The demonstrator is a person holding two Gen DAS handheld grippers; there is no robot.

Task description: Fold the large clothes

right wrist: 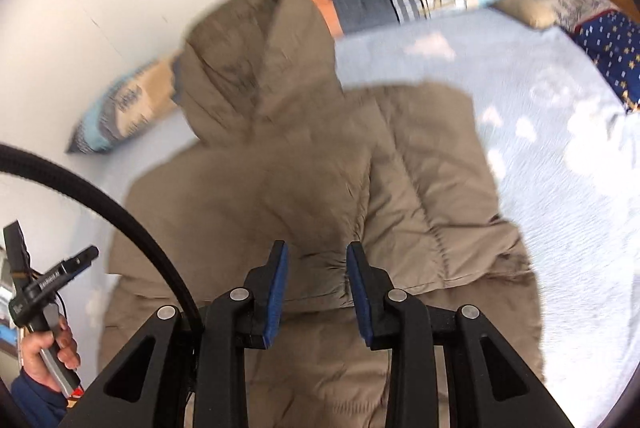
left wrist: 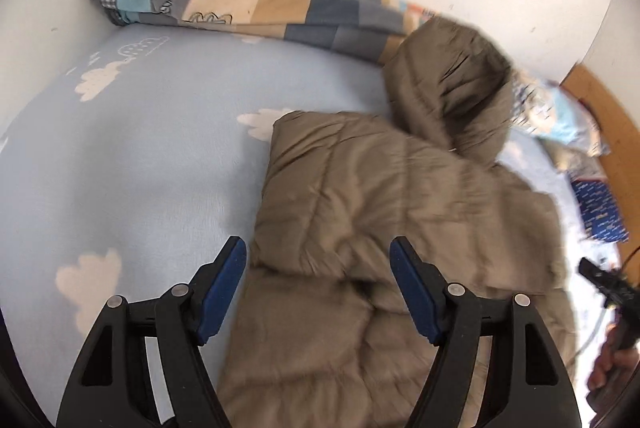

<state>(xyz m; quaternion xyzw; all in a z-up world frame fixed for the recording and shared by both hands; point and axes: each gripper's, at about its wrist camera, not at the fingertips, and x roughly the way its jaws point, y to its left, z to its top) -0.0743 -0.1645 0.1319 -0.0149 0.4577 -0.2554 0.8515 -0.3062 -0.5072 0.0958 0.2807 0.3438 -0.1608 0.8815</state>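
The brown puffer jacket (left wrist: 360,212) lies on the cloud-print bedsheet (left wrist: 132,156), sleeves already folded in, hood (left wrist: 452,88) toward the wall. The left gripper (left wrist: 318,288) hangs wide and empty over its near edge; the right gripper (right wrist: 317,288) is narrow, nothing pinched. Next, I'd judge, comes grabbing the hem for the lengthwise fold. The hem is cut off below; blur smears the hood.

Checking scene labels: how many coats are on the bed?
1. The brown hooded coat lies partly folded on the cloud-print bed sheet, its hood toward the patchwork pillow by the wall. Nothing suggests another, though bedding could hide one.
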